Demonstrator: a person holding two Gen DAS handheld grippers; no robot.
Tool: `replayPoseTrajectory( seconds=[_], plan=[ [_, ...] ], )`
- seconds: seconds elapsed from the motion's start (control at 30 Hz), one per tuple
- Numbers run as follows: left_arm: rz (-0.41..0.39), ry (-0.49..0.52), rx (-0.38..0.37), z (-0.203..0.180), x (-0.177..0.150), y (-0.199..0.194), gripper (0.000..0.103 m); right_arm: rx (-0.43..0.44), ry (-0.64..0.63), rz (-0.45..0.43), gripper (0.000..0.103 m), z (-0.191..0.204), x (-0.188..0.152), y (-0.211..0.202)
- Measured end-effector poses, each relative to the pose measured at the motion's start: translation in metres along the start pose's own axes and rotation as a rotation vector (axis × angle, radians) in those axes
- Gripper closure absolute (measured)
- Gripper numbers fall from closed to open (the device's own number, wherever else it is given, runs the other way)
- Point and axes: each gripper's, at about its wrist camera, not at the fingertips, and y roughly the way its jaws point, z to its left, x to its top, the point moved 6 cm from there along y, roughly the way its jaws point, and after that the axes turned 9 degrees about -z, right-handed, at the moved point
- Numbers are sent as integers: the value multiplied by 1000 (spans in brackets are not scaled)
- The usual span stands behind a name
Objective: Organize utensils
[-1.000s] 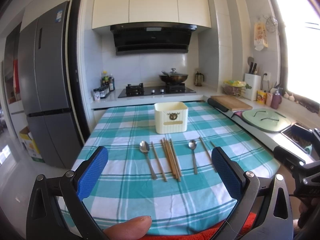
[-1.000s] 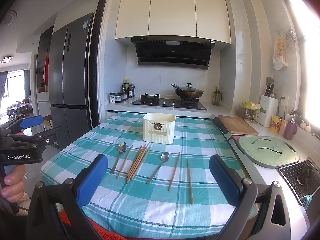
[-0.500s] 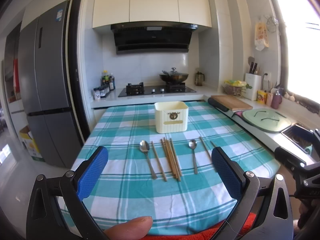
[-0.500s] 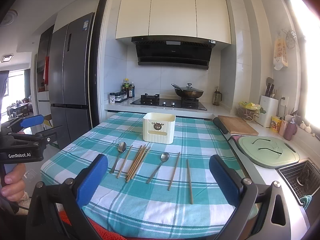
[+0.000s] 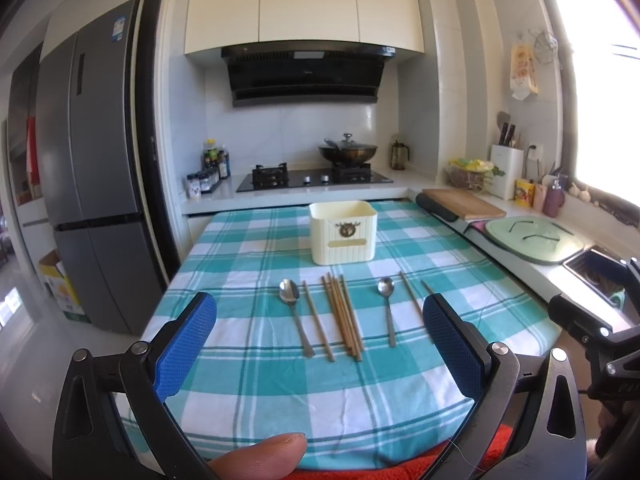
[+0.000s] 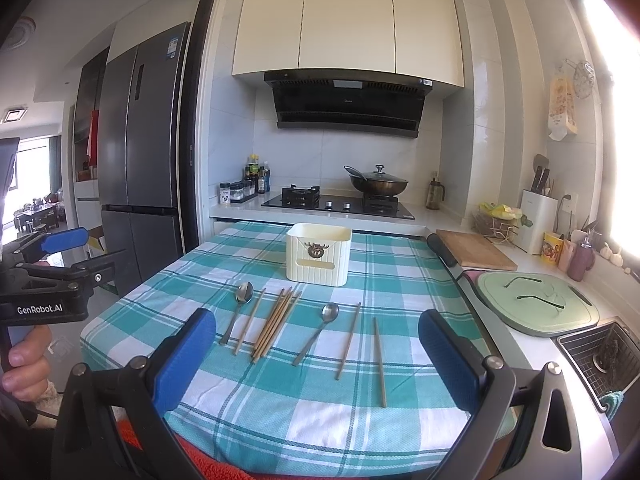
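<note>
Fingers (image 5: 188, 344) of the left gripper (image 5: 320, 346) spread wide, holding nothing; the right gripper (image 6: 316, 356) is likewise spread and empty. Both hover over the near edge of a bench draped in a teal checked cloth (image 5: 256, 376). At 12 o'clock lie two steel spoons (image 5: 291, 300) (image 5: 386, 294), a chopstick bundle (image 5: 343, 316) between them, and loose chopsticks (image 6: 379, 360) rightward. Beyond stands a cream utensil holder (image 5: 343, 233).

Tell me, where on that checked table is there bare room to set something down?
The near strip of the tablecloth, between the utensil handles and the table edge, is bare. So are the patches either side of the cream holder. The middle row is crowded: two spoons, bundled chopsticks and loose ones.
</note>
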Motion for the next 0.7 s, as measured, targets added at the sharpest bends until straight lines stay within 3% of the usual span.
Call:
replayPoseTrajectory(
  seconds=[0.7],
  plan=[
    [31, -6, 2, -1, -5, 4, 0, 0, 2, 6, 0, 0, -1, 1]
  ],
)
